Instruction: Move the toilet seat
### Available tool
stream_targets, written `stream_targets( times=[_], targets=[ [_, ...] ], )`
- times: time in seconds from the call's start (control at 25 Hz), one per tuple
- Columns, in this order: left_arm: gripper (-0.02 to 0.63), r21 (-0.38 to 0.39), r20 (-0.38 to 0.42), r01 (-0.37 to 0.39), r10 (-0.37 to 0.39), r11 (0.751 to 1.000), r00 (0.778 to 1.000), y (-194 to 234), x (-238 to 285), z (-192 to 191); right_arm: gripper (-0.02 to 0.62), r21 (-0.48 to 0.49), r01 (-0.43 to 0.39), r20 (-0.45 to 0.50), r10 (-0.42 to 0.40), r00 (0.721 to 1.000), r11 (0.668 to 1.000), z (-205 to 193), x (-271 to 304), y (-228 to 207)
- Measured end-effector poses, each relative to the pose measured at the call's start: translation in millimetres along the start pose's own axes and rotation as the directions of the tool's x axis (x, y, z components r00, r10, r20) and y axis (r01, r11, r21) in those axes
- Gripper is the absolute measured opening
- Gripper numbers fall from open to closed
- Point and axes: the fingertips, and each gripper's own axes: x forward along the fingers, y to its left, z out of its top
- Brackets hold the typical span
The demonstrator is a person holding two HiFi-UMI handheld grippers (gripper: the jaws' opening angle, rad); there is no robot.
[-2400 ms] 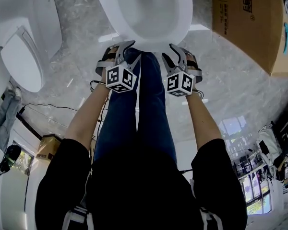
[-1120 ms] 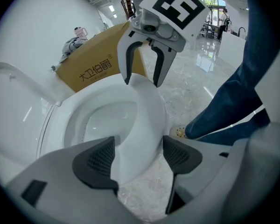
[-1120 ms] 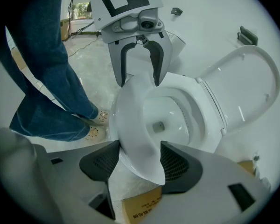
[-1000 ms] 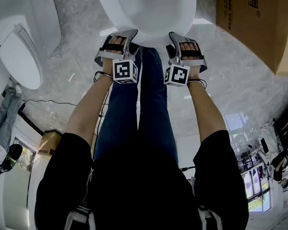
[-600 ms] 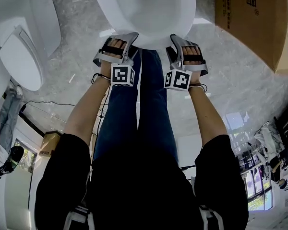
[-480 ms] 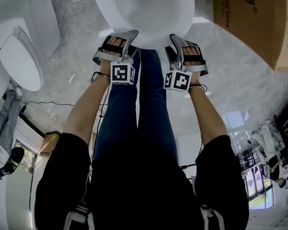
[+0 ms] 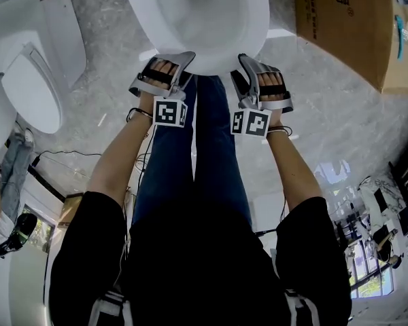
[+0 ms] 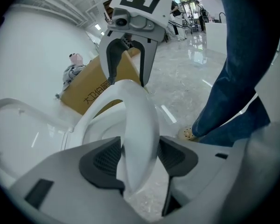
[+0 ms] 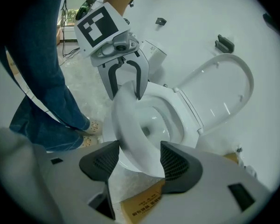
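The white toilet seat (image 7: 260,20) is tilted up off the bowl (image 9: 155,120), and its lid (image 9: 226,90) stands upright behind. My left gripper (image 7: 177,58) holds the seat's front edge at the left. Its jaws have just been closing, and the seat's rim (image 8: 140,125) sits between the pads (image 8: 102,160). My right gripper (image 7: 248,63) grips the front edge at the right, with the rim (image 9: 130,125) between its pads (image 9: 177,162). Each gripper view shows the other gripper on the same ring: the right gripper (image 8: 126,73) and the left gripper (image 9: 125,90).
The person's legs in blue jeans (image 7: 204,155) stand right in front of the bowl. A second white toilet (image 7: 27,73) is at the left. A large cardboard box (image 7: 347,26) lies at the right. A cable (image 7: 61,153) runs over the marble floor.
Both grippers went from short of the rim onto the seat's front edge. They have since risen a little, lifting the seat with them.
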Motion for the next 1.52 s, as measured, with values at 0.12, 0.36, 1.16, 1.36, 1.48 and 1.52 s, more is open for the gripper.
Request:
stream_targets(
  times=[0.12,0.36,1.16,1.36,1.48,1.52],
  targets=[
    [0.242,0.009,0.007,-0.005,0.005,1.000,1.000,5.0,-4.5,3.7,0.293,-0.002,0.012,0.002,-0.012,1.000,1.000,1.1,-6.1,-5.3],
    [0.230,0.019,0.009,-0.016,0.016,1.000,1.000,13.2,-14.6,6.8,0.293,-0.014,0.029,0.008,-0.029,1.000,0.999,6.4,-15.6,-13.4],
    [0.178,0.002,0.062,-0.115,0.114,0.993,0.991,66.6,-75.7,25.4,0.186,-0.178,0.195,0.104,-0.179,0.978,0.964,37.4,-40.2,-62.2],
    [0.158,-0.010,0.068,-0.166,0.167,0.986,0.984,88.1,-95.4,29.3,0.166,-0.183,0.250,0.135,-0.228,0.964,0.951,50.1,-58.2,-85.6],
    [0.147,-0.013,0.065,-0.193,0.193,0.981,0.979,101.5,-108.2,29.9,0.157,-0.182,0.267,0.137,-0.245,0.960,0.946,59.5,-68.2,-99.9],
    [0.144,-0.015,0.061,-0.200,0.201,0.980,0.978,106.3,-112.3,30.0,0.154,-0.181,0.272,0.139,-0.249,0.959,0.945,62.6,-71.2,-104.9]
  ],
)
